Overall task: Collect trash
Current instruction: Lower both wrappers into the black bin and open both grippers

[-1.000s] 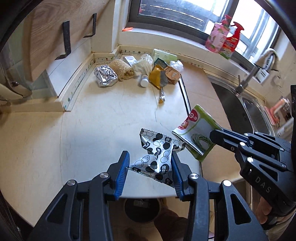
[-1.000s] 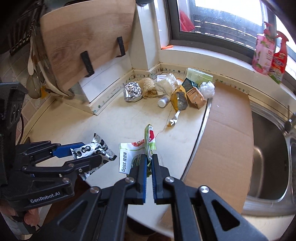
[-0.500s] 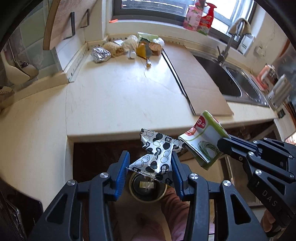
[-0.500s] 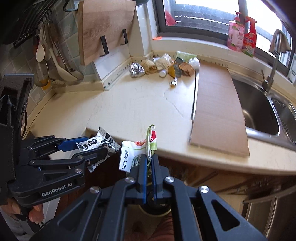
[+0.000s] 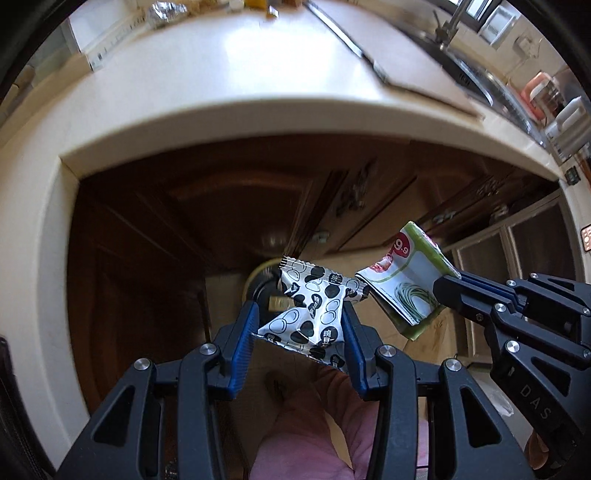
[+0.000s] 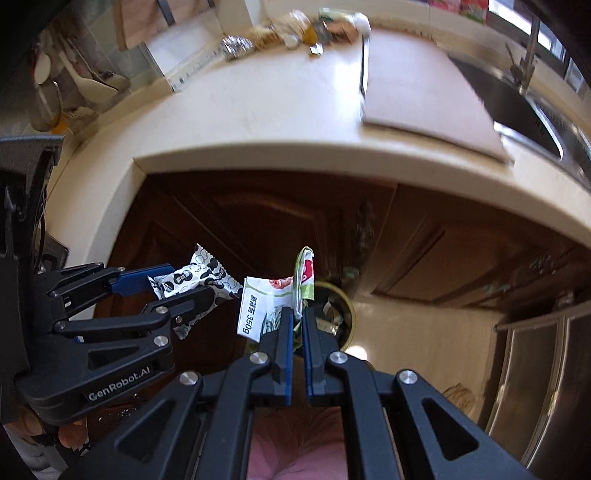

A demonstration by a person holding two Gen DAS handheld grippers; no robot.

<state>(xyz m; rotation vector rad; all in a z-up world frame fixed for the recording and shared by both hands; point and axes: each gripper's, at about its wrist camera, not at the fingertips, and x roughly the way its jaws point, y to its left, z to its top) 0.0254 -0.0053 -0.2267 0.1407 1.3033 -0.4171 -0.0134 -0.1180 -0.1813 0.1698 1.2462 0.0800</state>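
- Since the earlier frames, both grippers have left the space above the countertop (image 5: 229,92) and come down in front of the dark wooden cabinet doors (image 5: 155,229); the counter edge now arcs across the upper part of both wrist views.
- The left gripper (image 5: 299,325) is clamped on a black-and-white patterned wrapper (image 5: 314,306). Its blue pads (image 5: 242,343) press the wrapper from both sides, and the wrapper's upper end sticks out past the fingertips.
- The right gripper (image 6: 298,325) is closed on a green-and-white food bag (image 6: 273,306). The jaws are almost together, pinching the bag's thin edge, and the printed panel hangs to the left of the fingers.
- In the left wrist view the two items sit just beside each other in the air, the green-and-white food bag (image 5: 406,284) to the right of the wrapper.
- A round trash bin (image 6: 343,314) stands on the floor below. It is partly hidden behind the held items in both views.
- More trash remains at the far back of the countertop: a foil ball (image 6: 236,46) and a cluster of wrappers (image 6: 314,26), blurred.
- A flat brown board (image 6: 421,96) lies on the counter beside the sink (image 6: 517,107).
- A pink garment (image 5: 314,432) shows below the left gripper.
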